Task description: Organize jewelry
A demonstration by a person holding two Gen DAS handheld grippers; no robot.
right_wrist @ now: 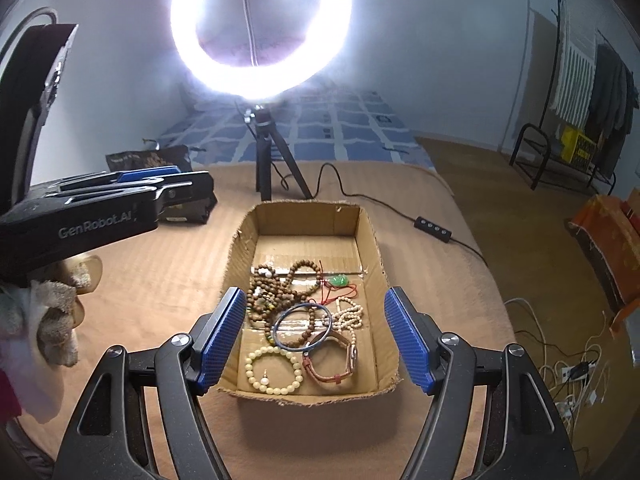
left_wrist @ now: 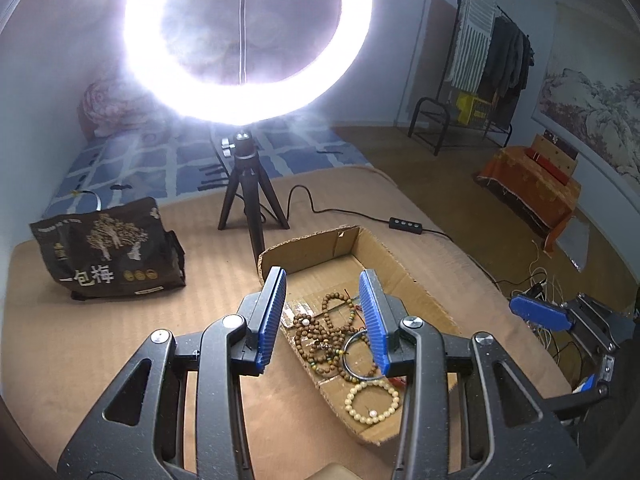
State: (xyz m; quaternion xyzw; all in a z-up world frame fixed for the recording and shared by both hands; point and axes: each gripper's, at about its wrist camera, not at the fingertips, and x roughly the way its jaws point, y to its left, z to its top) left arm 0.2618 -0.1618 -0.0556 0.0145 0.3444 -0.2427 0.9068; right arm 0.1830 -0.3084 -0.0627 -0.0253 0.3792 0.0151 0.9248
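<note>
Both empty: left gripper (left_wrist: 326, 320) half open above box (right_wrist: 370, 236) left rim; right gripper (right_wrist: 316, 340) wide open over near rim, beads (right_wrist: 276, 292) inside.

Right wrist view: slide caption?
Open right gripper hovers over cardboard box of bead bracelets, ring light behind.

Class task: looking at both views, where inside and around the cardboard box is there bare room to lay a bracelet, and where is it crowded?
Free: the cardboard box floor by its far wall, and the blanket between box and snack bag. Crowded: the box's middle and near end, with brown bead strands, blue bangle, cream bracelet and watch.
</note>
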